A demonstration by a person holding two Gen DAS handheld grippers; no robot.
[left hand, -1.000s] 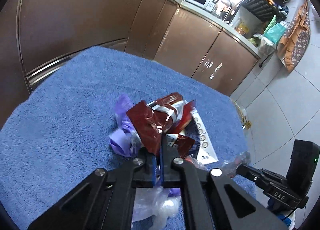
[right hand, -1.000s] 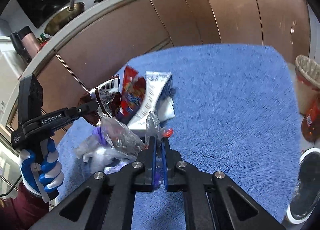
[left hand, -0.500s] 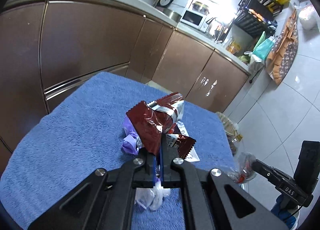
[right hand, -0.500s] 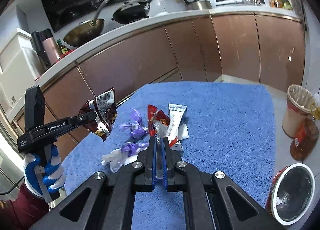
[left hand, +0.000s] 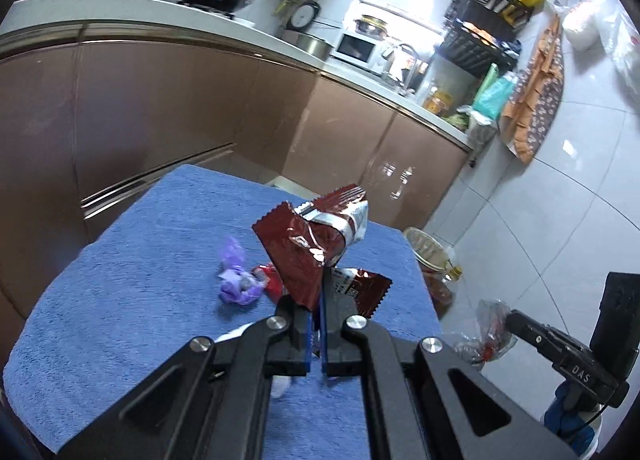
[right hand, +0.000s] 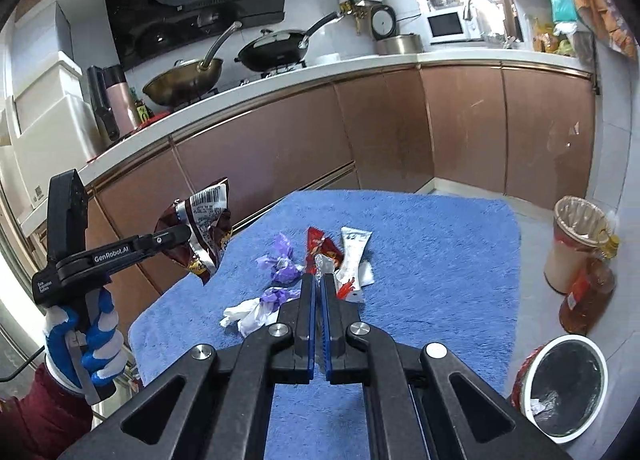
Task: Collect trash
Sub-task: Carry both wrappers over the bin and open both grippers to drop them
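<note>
Left fingers [left hand: 316,300]: closed on the dark red wrapper [left hand: 304,248], held clear above the blue surface [left hand: 132,300].
Right fingers [right hand: 319,292]: closed on a clear crinkled wrapper [left hand: 490,330], off the surface's right edge.
Carry: keep both pinches firm; bin [right hand: 568,380] on the floor, lower right.
Left behind: purple wrappers [right hand: 280,264], mid-surface.

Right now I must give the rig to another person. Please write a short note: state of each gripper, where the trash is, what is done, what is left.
Left gripper: shut on a dark red snack wrapper, held above the blue towel.
Right gripper: shut on a clear crinkly wrapper, also off the towel.
On the towel: purple wrappers, a red wrapper, a white sachet, white crumpled plastic.
Bin: on the floor to the right, open.
Done: two pieces picked up.
Left: drop both in the bin, then collect the rest.
</note>
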